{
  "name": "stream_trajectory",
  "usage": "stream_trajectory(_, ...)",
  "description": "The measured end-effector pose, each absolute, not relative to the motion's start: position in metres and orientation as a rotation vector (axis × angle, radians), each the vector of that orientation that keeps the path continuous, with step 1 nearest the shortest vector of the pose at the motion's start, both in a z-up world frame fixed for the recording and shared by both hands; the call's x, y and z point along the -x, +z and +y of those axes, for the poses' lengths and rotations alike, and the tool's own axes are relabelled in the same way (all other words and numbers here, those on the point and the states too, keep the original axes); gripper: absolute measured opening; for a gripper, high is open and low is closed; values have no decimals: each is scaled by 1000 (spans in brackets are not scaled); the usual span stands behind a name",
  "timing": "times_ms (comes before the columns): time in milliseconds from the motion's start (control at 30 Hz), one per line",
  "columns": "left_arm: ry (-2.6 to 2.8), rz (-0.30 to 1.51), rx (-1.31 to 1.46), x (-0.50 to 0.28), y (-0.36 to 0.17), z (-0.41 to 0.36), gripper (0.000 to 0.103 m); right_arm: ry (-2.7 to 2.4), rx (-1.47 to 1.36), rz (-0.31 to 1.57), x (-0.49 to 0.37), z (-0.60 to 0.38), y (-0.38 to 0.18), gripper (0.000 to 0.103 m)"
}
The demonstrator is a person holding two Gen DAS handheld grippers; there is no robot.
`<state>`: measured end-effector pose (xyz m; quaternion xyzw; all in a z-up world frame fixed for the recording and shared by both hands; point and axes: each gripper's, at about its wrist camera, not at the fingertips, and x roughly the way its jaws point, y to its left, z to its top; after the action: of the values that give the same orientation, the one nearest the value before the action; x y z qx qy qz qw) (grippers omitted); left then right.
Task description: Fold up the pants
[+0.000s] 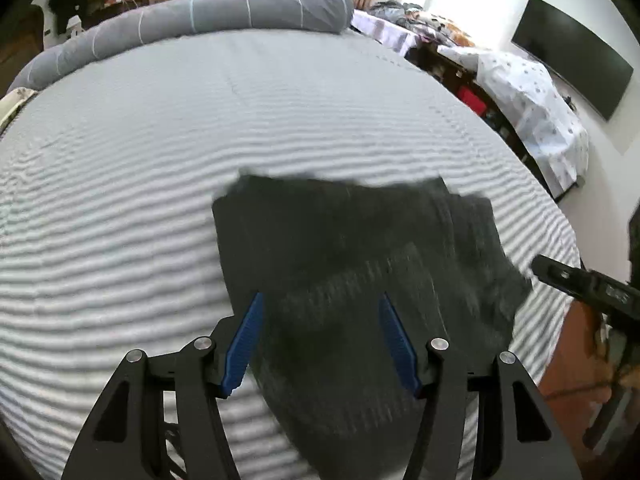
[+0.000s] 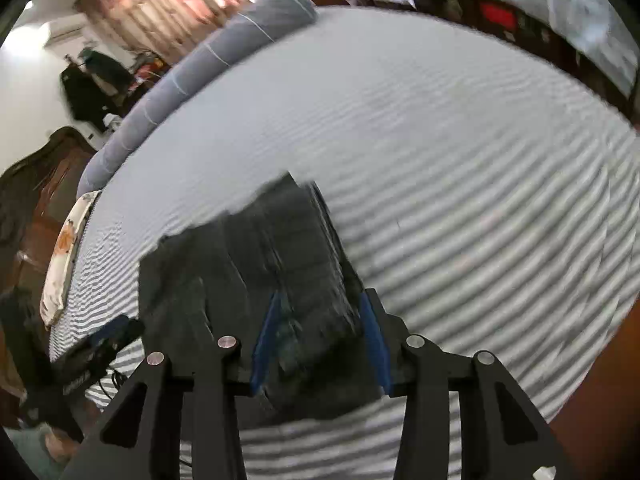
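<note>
The dark pants (image 1: 352,264) lie folded into a compact rectangle on the striped bed (image 1: 160,160). My left gripper (image 1: 320,300) is open above the near edge of the bundle, its blue fingers (image 1: 244,344) spread on either side. In the right wrist view the pants (image 2: 256,256) show as stacked folded layers. My right gripper (image 2: 320,304) is open over the bundle's near right part, blue fingers (image 2: 374,340) apart. The right gripper also shows at the right edge of the left wrist view (image 1: 584,284). Both views are motion-blurred.
A grey rolled bolster (image 1: 192,20) lies along the far edge of the bed. A cluttered side table with patterned cloth (image 1: 528,100) and a wall TV (image 1: 572,56) stand at the right. The bed's right edge (image 1: 568,248) is close to the pants.
</note>
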<state>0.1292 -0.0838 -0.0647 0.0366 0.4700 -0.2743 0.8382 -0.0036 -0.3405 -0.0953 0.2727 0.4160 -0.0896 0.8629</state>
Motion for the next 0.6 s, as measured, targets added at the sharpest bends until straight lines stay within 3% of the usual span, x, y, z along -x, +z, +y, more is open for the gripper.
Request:
stream_trajectory(200, -541, 1038, -70, -173, -75, -106, 60, -142, -463, 892, -44, -332, -87, 42)
stream_trajectory(433, -494, 1118, -160, -203, -109, -132, 60, -163, -414, 1011, -83, -336, -127, 43)
stream_trajectory(500, -493, 1113, -181, -207, -115, -136, 60, -164, -451, 1022, -86, -343, -137, 49)
stream_trajectory(600, -488, 1099, -197, -205, -115, -140, 61, -161, -505, 1016, -83, -352, -141, 51)
